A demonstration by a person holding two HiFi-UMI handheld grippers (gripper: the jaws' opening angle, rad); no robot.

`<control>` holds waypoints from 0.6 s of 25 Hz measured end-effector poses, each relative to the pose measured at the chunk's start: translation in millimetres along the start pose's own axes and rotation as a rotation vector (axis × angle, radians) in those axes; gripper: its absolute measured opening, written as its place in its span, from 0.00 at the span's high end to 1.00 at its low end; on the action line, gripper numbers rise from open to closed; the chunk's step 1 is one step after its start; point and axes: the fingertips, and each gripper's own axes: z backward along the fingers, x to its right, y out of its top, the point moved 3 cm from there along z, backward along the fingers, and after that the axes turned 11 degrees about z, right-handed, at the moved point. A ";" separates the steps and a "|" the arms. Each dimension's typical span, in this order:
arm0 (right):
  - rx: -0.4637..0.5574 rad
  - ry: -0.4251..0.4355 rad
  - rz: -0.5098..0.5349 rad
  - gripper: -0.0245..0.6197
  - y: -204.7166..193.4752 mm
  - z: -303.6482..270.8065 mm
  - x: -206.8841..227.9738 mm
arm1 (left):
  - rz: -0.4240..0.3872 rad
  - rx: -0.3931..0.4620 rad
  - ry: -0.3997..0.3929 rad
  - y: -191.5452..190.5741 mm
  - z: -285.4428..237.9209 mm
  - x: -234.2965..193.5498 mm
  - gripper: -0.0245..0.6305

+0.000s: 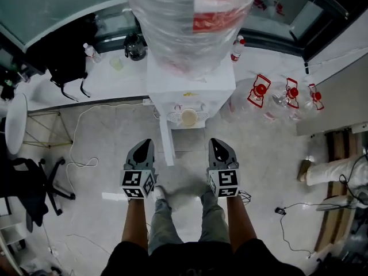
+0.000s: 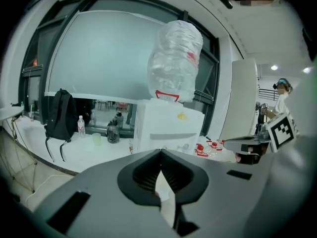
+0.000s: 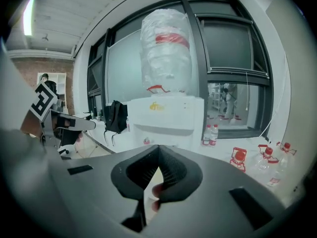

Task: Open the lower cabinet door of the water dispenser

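Two grippers, both pressed together and pinching nothing.

Head view first. The left gripper and right gripper hang side by side in the lower middle of the frame. Their noses aim at the water dispenser at upper centre, and both are apart from it. A plastic-wrapped bottle crowns the dispenser, and a cup sits under the taps. Just left of centre, what I take for the lower cabinet door is a thin white strip seen edge-on. It juts from the dispenser's front left corner toward the person, apparently already swung out, though this steep angle leaves some doubt.

Left gripper view: the jaw tips meet at mid-frame with nothing between them. The dispenser's upper body rises just above them, and its lower front is hidden behind the gripper's own shell. The right gripper pokes in from the right edge.

Right gripper view: same story, tips touching and empty. The dispenser stands above them, its cabinet is again hidden, and the left gripper shows at the left.

Handling call: that door looks like a stiff, light, smooth panel on a hinge, so it should swing easily. Its flat face would be slippery for the pads. I'd pinch or hook the free long edge, away from the hinge, and pull gently, because the tall bottle makes the unit look top-heavy.
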 end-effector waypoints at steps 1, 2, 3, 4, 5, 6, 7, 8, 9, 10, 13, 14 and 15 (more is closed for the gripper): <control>0.008 -0.008 0.002 0.94 9.1 4.8 6.7 | -0.002 0.009 0.002 8.0 2.2 3.6 0.95; 0.015 -0.016 0.000 0.94 18.9 9.8 13.6 | -0.004 0.018 0.002 16.0 4.0 7.3 0.95; 0.024 -0.023 -0.011 0.94 29.4 15.4 20.1 | -0.007 0.026 0.002 23.7 6.0 10.9 0.95; 0.036 -0.031 -0.027 0.94 40.2 21.2 25.7 | -0.011 0.031 0.001 30.9 8.5 14.2 0.95; 0.049 -0.041 -0.036 0.94 49.8 26.7 30.9 | -0.016 0.036 0.000 38.0 11.2 17.5 0.95; 0.059 -0.051 -0.029 0.94 57.2 31.2 36.2 | -0.021 0.042 -0.003 45.3 13.6 21.0 0.95; 0.067 -0.059 -0.012 0.94 63.0 34.6 41.6 | -0.024 0.050 -0.007 53.2 15.6 24.6 0.95; 0.073 -0.067 0.003 0.94 68.9 37.6 46.9 | -0.027 0.061 -0.012 61.7 17.3 28.3 0.95; 0.081 -0.073 0.011 0.94 75.8 40.7 51.7 | -0.031 0.071 -0.015 70.3 19.1 31.8 0.95; 0.089 -0.078 0.015 0.94 83.1 44.5 55.6 | -0.038 0.079 -0.017 78.5 21.5 35.3 0.95; 0.105 -0.077 0.034 0.94 105.6 57.0 63.6 | -0.080 0.093 -0.020 103.0 30.5 47.1 0.95; 0.109 -0.075 0.041 0.94 112.9 60.8 66.0 | -0.096 0.098 -0.023 111.1 33.6 51.6 0.95; 0.115 -0.076 0.044 0.94 119.9 64.3 68.5 | -0.110 0.104 -0.026 118.9 36.5 55.6 0.95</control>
